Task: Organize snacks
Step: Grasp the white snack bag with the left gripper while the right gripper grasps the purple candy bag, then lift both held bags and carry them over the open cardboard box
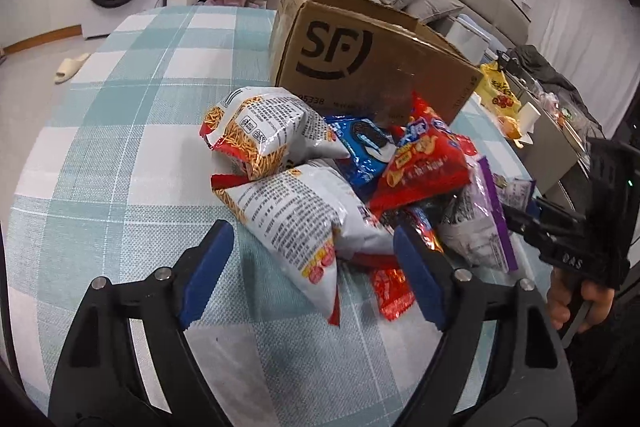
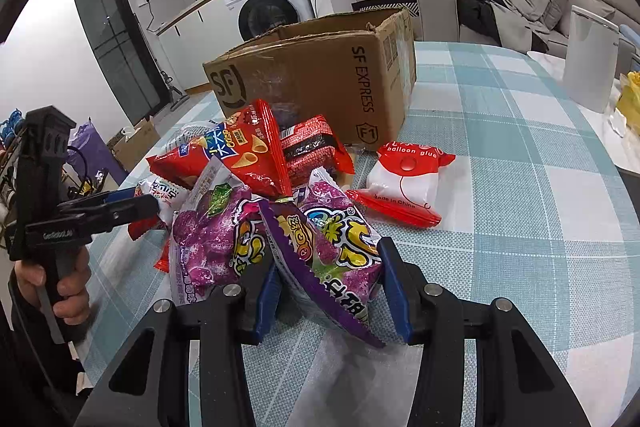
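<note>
My right gripper [image 2: 328, 291] is narrowed onto the near end of a purple snack bag [image 2: 336, 251], its blue pads pressing the crinkled foil from both sides, so that bag is in hand. My left gripper [image 1: 316, 267] stands wide, holding nothing; a white noodle-snack bag [image 1: 296, 219] lies on the table [image 1: 120, 131] between its blue pads [image 1: 208, 267], and I see no pad pressing it. I judge the step to be picking bags off the heap one at a time, with the purple one ready to lift. The next move calls for raising it clear of the pile without dragging its neighbours, then carrying it over the rim of the open cardboard box [image 2: 320, 75] that stands just behind the snacks. Around it lie a 2nd purple bag [image 2: 208, 239] touching mine, a red cone-crisp bag [image 2: 244, 151] resting partly over both, a blue cookie pack [image 1: 368, 147] and another white noodle bag [image 1: 264, 131]. A white and red balloon glue packet [image 2: 404, 183] sits apart to the side. The overlapping red bag is what could snag the lift.
</note>
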